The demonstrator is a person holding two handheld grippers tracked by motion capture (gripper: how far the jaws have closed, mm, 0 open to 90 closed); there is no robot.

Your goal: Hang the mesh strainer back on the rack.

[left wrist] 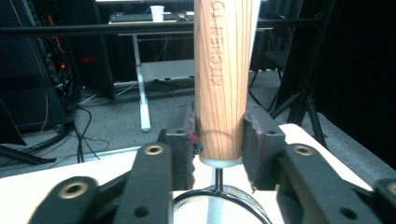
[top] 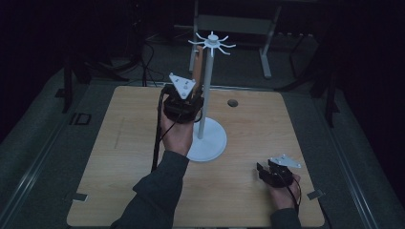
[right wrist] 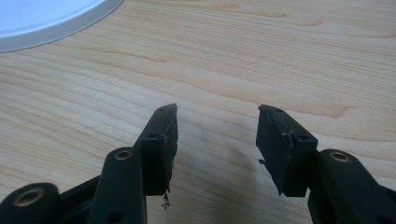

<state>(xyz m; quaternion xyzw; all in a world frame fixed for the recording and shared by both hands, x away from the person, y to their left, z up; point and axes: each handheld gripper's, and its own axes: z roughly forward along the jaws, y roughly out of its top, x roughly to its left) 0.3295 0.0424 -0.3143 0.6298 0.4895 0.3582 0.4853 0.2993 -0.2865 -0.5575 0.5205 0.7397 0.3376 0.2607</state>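
- Your left gripper (left wrist: 219, 140) is clamped on a wooden handle (left wrist: 222, 79), one jaw on each side near its lower end; below it a thin metal stem runs down to a round metal part I can't identify.
- You hold the handle upright, raised beside the pole of the white stand (top: 206, 138), its top close under the spoked head (top: 212, 43). That looks like a pose for hanging the utensil on a spoke, or for lifting it off; I can't tell which, nor whether the top is hooked on.
- Your right gripper (right wrist: 217, 140) has its jaws spread with nothing between them, low over the bare table (top: 267, 124) near the right front corner. It seems parked out of the way.
- Count: two grippers, one handle, one stand with one round base (right wrist: 42, 18). The spokes are too small to count.
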